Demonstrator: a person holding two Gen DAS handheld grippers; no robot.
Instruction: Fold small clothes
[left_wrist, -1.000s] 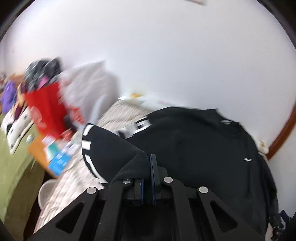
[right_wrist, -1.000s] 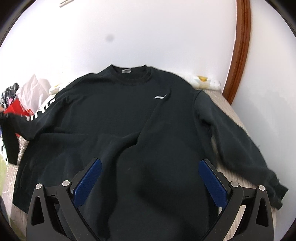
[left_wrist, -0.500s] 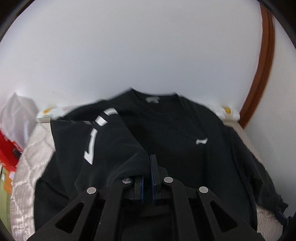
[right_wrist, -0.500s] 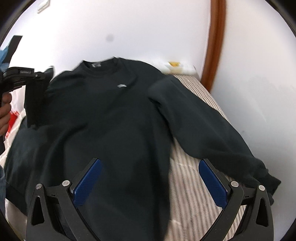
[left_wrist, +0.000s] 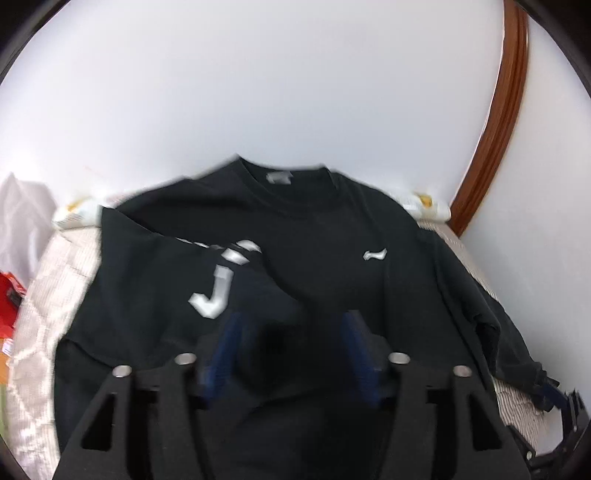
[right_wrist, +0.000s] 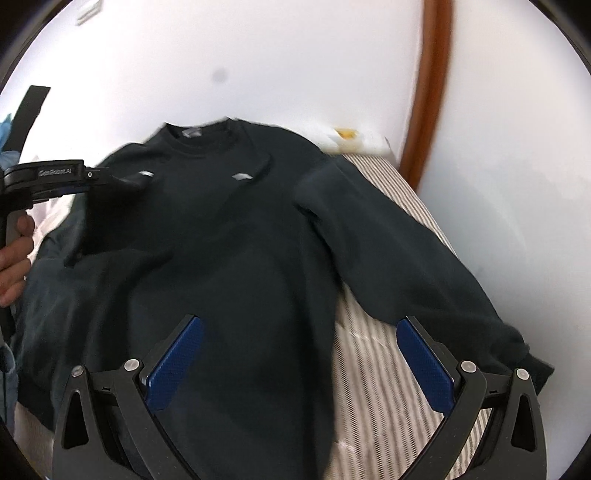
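Note:
A black sweatshirt (left_wrist: 332, 295) lies face up on the bed, collar (left_wrist: 280, 177) toward the wall. Its left sleeve (left_wrist: 214, 291), with white lettering, is folded across the chest. My left gripper (left_wrist: 291, 343) hovers over that fold and its jaws are opening. The sleeve's cuff (left_wrist: 269, 332) sits loose between the blue pads, which do not press on it. The other sleeve (right_wrist: 388, 251) stretches out to the right over the bed cover. My right gripper (right_wrist: 299, 362) stands wide open above the sweatshirt's lower right side, holding nothing. A hand (right_wrist: 14, 254) grips the left gripper's handle.
The striped bed cover (right_wrist: 369, 369) shows to the right of the sweatshirt. A white wall with brown wooden trim (left_wrist: 491, 129) stands behind the bed. A white bag (left_wrist: 18, 221) and a red bag (left_wrist: 11, 291) sit at the left edge.
My left gripper swung the lettered sleeve from the left side onto the chest, then parted its jaws. The right gripper's view shifted toward the right sleeve, jaws still open.

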